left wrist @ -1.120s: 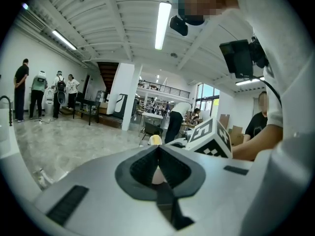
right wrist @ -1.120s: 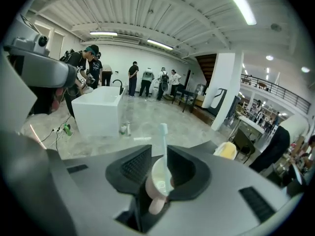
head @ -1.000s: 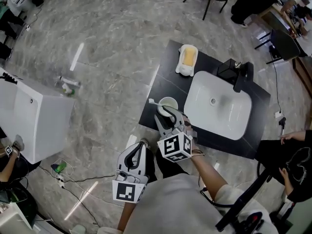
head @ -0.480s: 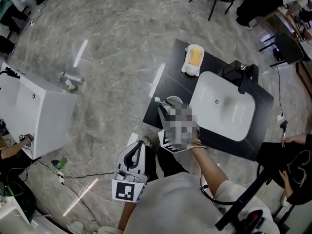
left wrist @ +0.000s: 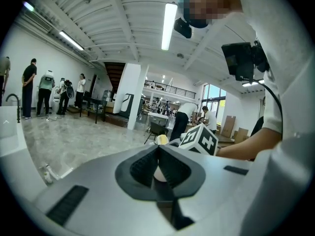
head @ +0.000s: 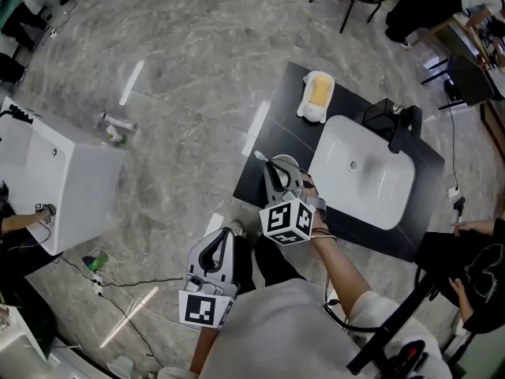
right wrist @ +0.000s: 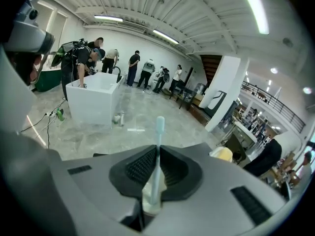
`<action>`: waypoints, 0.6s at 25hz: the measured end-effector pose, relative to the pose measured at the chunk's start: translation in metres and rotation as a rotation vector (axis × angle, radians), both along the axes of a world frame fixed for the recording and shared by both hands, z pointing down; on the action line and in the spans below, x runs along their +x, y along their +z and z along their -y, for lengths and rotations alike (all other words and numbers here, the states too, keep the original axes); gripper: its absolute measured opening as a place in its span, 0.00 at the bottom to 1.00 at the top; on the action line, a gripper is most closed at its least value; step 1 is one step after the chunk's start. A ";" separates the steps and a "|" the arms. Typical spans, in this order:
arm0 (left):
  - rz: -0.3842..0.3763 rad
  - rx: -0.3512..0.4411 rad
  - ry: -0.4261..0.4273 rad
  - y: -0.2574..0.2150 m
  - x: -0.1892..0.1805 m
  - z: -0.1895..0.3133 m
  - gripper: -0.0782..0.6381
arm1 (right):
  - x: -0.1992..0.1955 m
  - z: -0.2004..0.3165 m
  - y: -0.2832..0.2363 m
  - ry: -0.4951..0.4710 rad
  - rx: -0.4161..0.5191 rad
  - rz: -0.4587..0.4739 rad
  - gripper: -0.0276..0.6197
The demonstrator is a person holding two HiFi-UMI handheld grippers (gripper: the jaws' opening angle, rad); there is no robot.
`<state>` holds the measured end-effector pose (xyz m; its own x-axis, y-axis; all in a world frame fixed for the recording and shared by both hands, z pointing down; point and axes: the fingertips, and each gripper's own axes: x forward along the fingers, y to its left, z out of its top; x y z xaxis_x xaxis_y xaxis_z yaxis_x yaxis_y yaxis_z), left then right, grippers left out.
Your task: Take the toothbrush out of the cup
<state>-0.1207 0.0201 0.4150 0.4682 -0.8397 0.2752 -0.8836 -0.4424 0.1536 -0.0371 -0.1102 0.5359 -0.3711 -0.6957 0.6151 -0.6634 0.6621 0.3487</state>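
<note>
Right gripper view shows the toothbrush (right wrist: 158, 146) as a thin, pale, almost white stick with a small rounded head. It stands nearly upright between the pads of the right gripper (right wrist: 157, 168), which press on its stem from both sides, so this gripper holds it in a narrow grip. The toothbrush's foot is in the white cup (right wrist: 147, 203), whose rim appears just under the jaws. In the head view the cup (head: 288, 162) stands on the black counter (head: 272, 125), just beside the left edge of the white basin (head: 371, 200). The toothbrush (head: 259, 156) leans out of it on the side away from the basin. Compared with one second ago, the jaws of the right gripper (head: 280, 174), then wide apart around the cup, have just been closing onto the stem. The cup and the brush stand at the same place beside the basin. The left gripper (head: 227, 235) is well apart from the basin, off the counter, and the left gripper view shows its jaws (left wrist: 157, 156) together with nothing between them, as before. The lower part of the toothbrush and most of the cup are hidden behind the right gripper's jaws in both views. The bristles are too small to make out.
</note>
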 end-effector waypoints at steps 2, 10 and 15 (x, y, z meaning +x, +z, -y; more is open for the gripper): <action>0.001 -0.002 0.000 0.000 0.000 0.000 0.11 | 0.001 0.002 -0.001 0.006 0.005 -0.005 0.08; 0.005 0.000 -0.003 -0.001 0.000 0.000 0.11 | 0.007 0.008 -0.002 0.032 0.025 0.002 0.08; 0.007 0.002 0.006 0.000 0.002 0.002 0.11 | 0.007 0.009 -0.003 0.044 0.024 0.016 0.08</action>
<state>-0.1185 0.0185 0.4148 0.4716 -0.8372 0.2769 -0.8818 -0.4480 0.1471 -0.0297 -0.1195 0.5328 -0.3492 -0.7262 0.5921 -0.6972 0.6236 0.3537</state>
